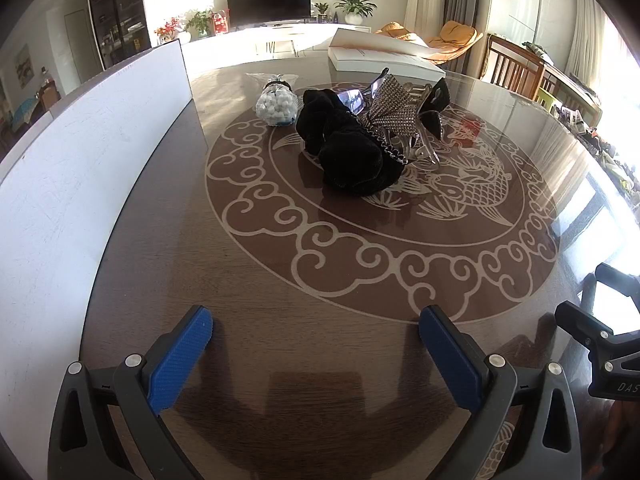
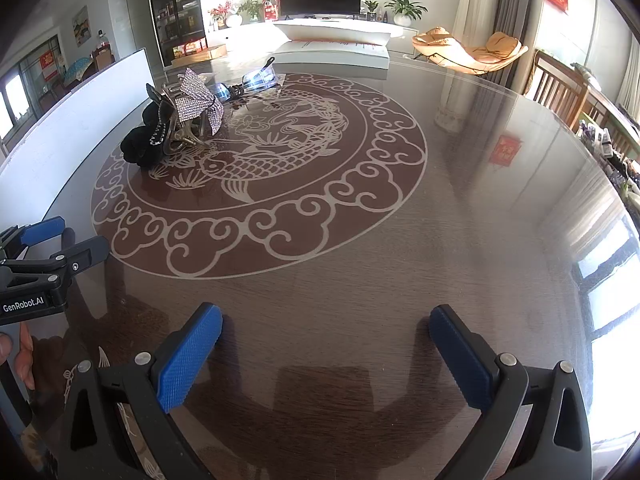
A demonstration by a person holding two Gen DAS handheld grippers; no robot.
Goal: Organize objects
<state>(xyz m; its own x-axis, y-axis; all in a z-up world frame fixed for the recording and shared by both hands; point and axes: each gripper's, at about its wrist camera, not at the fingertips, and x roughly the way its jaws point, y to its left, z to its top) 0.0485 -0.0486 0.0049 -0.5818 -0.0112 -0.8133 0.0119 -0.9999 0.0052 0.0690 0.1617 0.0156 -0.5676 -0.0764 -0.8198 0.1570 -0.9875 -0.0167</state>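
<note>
A heap of small items lies on the brown table's fish medallion. It holds a black velvet scrunchie (image 1: 348, 152) (image 2: 140, 146), a rhinestone bow hair clip (image 1: 394, 110) (image 2: 200, 98), a clear claw clip (image 1: 420, 148), glasses (image 1: 354, 98) (image 2: 258, 78) and a small bag of white beads (image 1: 276, 104). My left gripper (image 1: 316, 328) (image 2: 60, 240) hovers open, well short of the heap, with nothing between its blue pads. My right gripper (image 2: 326, 324) is open too, low over the bare table to the right of the left one; its black frame (image 1: 600, 332) shows in the left wrist view.
A long white box (image 1: 72, 184) (image 2: 60, 128) runs along the table's left edge. A white open box (image 1: 384, 54) (image 2: 332, 46) sits at the far edge. Wooden chairs (image 2: 560, 88) stand at the right. A hand's fingers (image 2: 20, 356) hold the left gripper.
</note>
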